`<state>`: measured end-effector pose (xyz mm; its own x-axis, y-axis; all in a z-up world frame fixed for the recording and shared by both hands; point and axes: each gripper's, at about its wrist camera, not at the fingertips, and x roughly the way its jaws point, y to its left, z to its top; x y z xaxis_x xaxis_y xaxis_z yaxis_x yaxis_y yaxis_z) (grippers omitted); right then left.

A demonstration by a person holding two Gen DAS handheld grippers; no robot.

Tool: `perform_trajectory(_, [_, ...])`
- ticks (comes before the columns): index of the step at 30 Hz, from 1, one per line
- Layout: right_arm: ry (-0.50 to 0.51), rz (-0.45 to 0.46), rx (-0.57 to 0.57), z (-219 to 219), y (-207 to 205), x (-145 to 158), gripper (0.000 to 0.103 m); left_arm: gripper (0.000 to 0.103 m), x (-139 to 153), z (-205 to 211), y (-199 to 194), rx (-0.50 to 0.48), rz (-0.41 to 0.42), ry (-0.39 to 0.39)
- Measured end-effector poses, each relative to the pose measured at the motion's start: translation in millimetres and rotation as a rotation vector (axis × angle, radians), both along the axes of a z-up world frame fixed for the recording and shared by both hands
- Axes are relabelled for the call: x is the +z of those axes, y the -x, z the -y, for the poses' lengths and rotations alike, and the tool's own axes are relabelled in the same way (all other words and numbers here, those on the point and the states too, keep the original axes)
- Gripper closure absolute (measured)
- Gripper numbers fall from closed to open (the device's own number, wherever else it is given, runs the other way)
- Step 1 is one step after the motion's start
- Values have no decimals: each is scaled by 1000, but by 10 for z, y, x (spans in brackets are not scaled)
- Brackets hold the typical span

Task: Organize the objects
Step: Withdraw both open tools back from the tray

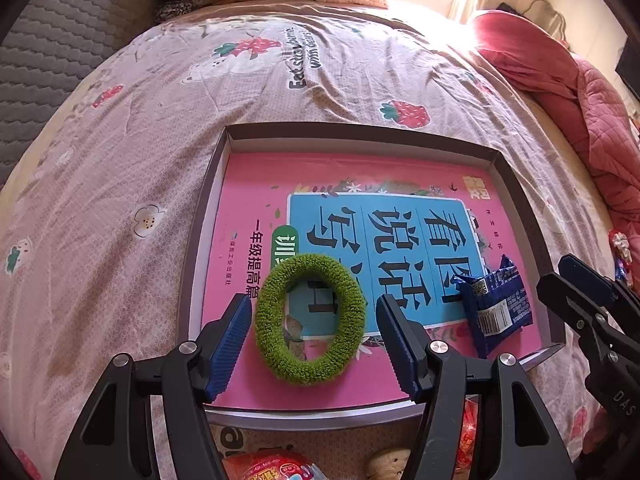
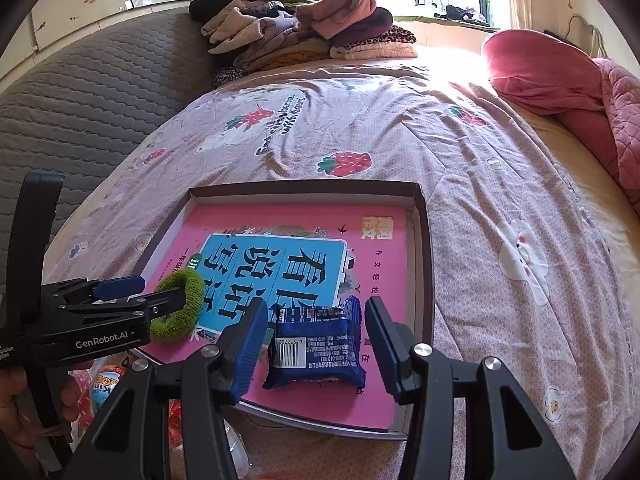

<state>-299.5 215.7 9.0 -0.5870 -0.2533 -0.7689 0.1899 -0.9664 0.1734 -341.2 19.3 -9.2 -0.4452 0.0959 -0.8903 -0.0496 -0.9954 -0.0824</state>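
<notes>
Left gripper (image 1: 316, 336): pointed steeply down over the lower middle of the left wrist frame; its jaws stood apart, the blue pads on either side of the green hair tie (image 1: 310, 320) and clear of it.
Right gripper (image 2: 316, 346): also tilted downward, at the lower centre of the right wrist frame; jaws apart, one pad on each side of the blue snack packet (image 2: 316, 350), with a gap visible on both sides.
Green hair tie: lay flat on the pink book (image 1: 248, 208), toward the book's lower left in the left wrist frame.
Blue snack packet: lay on the same book near its lower right corner, barcode side up, well apart from the hair tie.
Pink book: lay flat inside the shallow box lid (image 1: 360, 132), filling most of its floor.
Box lid: rested on the bed (image 1: 120, 152), on the strawberry-print sheet.
Person's hand (image 2: 12, 400): at the lower left edge of the right wrist frame, wrapped around the left gripper's handle.
Other items: red-printed packets (image 1: 268, 468) lay on the bed below the box lid's near rim.
</notes>
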Motion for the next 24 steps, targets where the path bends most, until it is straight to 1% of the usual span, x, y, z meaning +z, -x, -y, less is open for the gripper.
perform_trajectory(4, [14, -21, 5, -4, -38, 101, 52, 36, 128, 2, -71, 5, -38, 15])
perform_trajectory(6, [19, -36, 9, 3, -64, 170, 52, 33, 200, 1, -114, 4, -54, 17])
perform_trajectory(8, [26, -55, 12, 12, -103, 242, 52, 32, 279, 3, -165, 8, -72, 17])
perform_trajectory(14, [26, -109, 42, 84, -243, 446, 47, 29, 506, 13, -338, 13, -125, 6])
perform_trajectory(21, [31, -179, 58, 125, -421, 706, 43, 28, 689, 57, -568, 26, -179, 18])
perform_trajectory(24, [32, -209, 63, 130, -513, 813, 40, 28, 745, 86, -666, 25, -189, 3])
